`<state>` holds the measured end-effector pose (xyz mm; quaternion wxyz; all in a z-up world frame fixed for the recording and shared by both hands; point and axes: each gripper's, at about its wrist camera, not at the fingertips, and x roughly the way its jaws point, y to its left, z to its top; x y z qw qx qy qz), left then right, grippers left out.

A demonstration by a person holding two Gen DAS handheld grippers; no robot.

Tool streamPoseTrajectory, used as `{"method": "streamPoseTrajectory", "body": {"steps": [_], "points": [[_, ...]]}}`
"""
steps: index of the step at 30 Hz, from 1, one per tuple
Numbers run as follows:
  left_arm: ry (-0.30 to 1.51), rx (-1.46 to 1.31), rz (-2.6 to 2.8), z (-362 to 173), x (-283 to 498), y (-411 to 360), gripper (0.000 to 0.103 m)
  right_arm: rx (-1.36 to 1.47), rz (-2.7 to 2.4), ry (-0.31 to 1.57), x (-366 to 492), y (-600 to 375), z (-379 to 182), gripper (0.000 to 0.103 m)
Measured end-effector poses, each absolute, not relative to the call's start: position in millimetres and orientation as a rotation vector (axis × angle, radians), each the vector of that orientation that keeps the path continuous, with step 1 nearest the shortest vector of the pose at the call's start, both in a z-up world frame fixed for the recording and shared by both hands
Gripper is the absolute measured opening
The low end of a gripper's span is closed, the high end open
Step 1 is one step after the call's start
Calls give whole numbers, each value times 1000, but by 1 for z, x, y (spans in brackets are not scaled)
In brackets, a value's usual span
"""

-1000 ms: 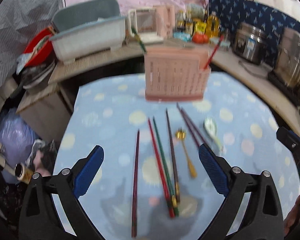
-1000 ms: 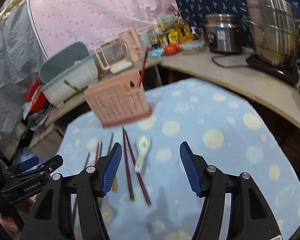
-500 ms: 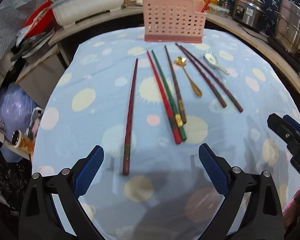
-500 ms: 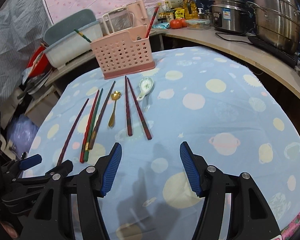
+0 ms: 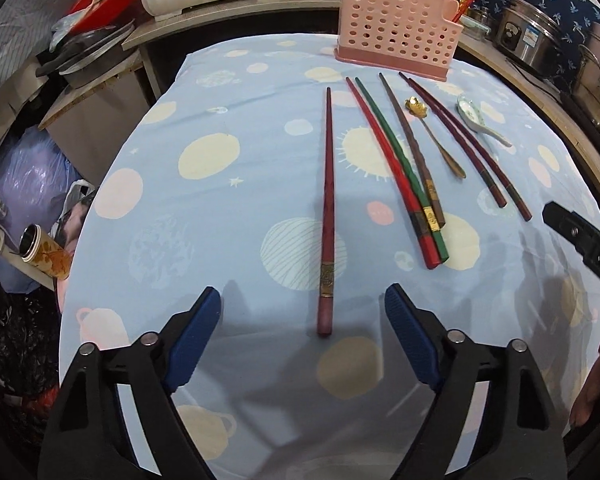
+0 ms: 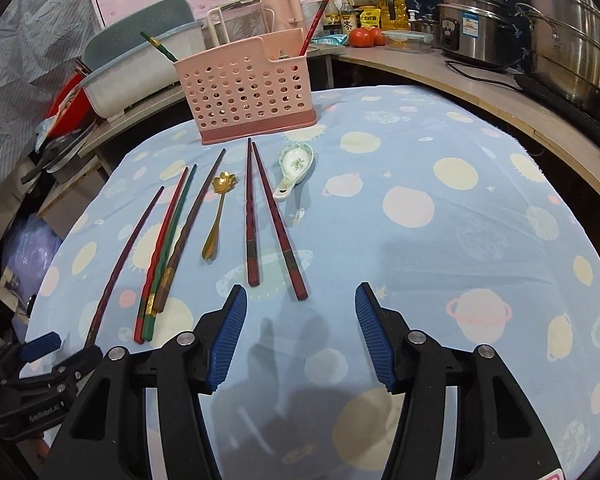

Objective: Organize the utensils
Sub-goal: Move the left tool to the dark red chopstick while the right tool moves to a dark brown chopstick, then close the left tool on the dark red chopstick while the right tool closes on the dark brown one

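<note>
A pink perforated utensil basket (image 5: 398,42) (image 6: 252,88) stands at the far end of the blue cloth, with a red chopstick (image 6: 315,24) upright in it. Several chopsticks lie in front of it: a lone maroon chopstick (image 5: 327,208) (image 6: 126,256), a red and green pair (image 5: 396,168) (image 6: 166,240), a brown one (image 5: 412,148), and a dark red pair (image 6: 266,216). A gold spoon (image 6: 216,216) and a white ceramic spoon (image 6: 294,168) lie among them. My left gripper (image 5: 302,300) is open, just short of the lone chopstick's near end. My right gripper (image 6: 300,300) is open and empty, near the dark red pair's ends.
A white bin (image 6: 140,76) with a green chopstick stands behind the basket. Steel pots (image 6: 568,36), bottles and tomatoes (image 6: 366,36) crowd the curved counter at the right. Clutter and bags lie off the table's left edge (image 5: 28,176).
Both grippers have pulled back and tilted down towards the near side of the table. The lone chopstick's near end now lies just beyond my left jaws. Nothing was grasped.
</note>
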<state>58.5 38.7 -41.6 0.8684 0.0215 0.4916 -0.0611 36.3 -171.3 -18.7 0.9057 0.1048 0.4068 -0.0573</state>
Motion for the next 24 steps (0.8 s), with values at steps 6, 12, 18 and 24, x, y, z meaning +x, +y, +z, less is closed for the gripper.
{"method": "streamPoseTrajectory", "body": {"steps": [6,12,18,24], "points": [[1026,33,-129,-44,62,45,67,198,-114,852,56,-169,-26,46],[1025,27,-135,-43,63,47,59,200,-109,862,70,-170,-30,39],[1020,18,-155,-41,62,48,38,218,-89,890,80,-171,-38,25],[1021,-16,-181,-41,65,50,22,205,-76,908,79,-166,-43,10]]}}
